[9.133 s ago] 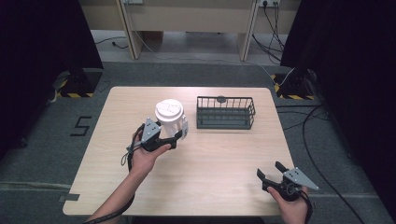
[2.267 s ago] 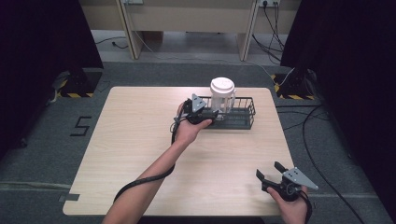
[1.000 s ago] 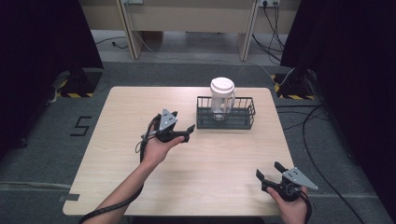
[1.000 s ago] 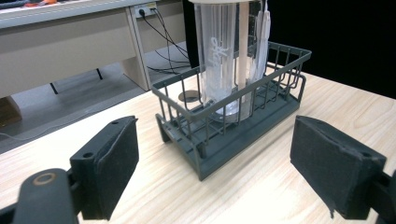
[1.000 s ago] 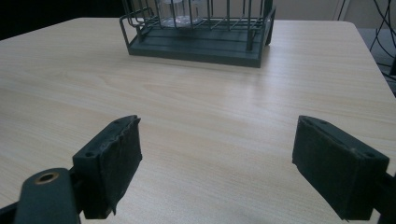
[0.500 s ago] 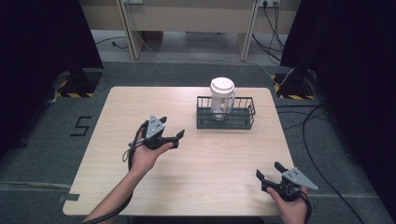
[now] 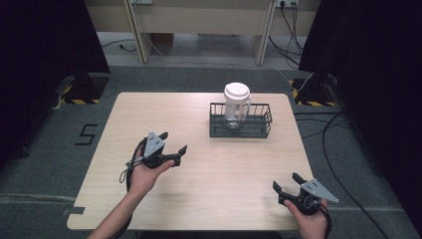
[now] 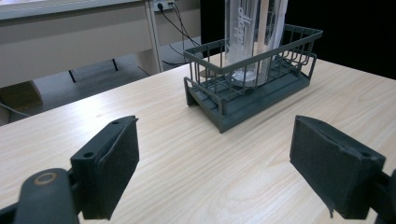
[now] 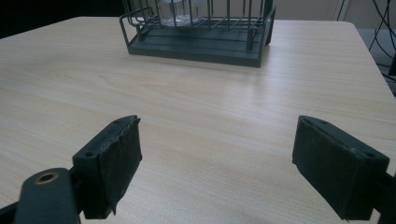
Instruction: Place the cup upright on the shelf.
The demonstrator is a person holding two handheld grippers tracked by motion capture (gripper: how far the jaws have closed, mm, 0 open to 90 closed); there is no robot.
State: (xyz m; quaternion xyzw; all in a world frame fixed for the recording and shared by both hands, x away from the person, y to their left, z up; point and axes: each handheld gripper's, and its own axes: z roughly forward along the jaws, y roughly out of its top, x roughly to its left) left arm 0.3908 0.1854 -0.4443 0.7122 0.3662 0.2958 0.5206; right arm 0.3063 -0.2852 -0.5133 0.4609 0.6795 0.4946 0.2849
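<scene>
While standing upright in the wire basket (image 7: 240, 121) at the desk's (image 7: 199, 199) far right, clear lidded cup (image 7: 236, 102) looks light, rigid, slick; best pinched mid-body below lid; left tool (image 7: 174, 149) and right tool (image 7: 284, 183) both gaping, empty.

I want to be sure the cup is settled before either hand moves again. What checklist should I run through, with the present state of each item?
1. Cup inside the basket: ok.
2. Cup upright: ok, lid on top.
3. Left gripper open and holding nothing: ok, jaws wide apart.
4. Left gripper apart from the basket: ok, bare table lies between them.
5. Right gripper open and holding nothing: ok, at the near right corner.
6. Cup base flat on the basket floor: cannot tell, the bars hide it.
</scene>
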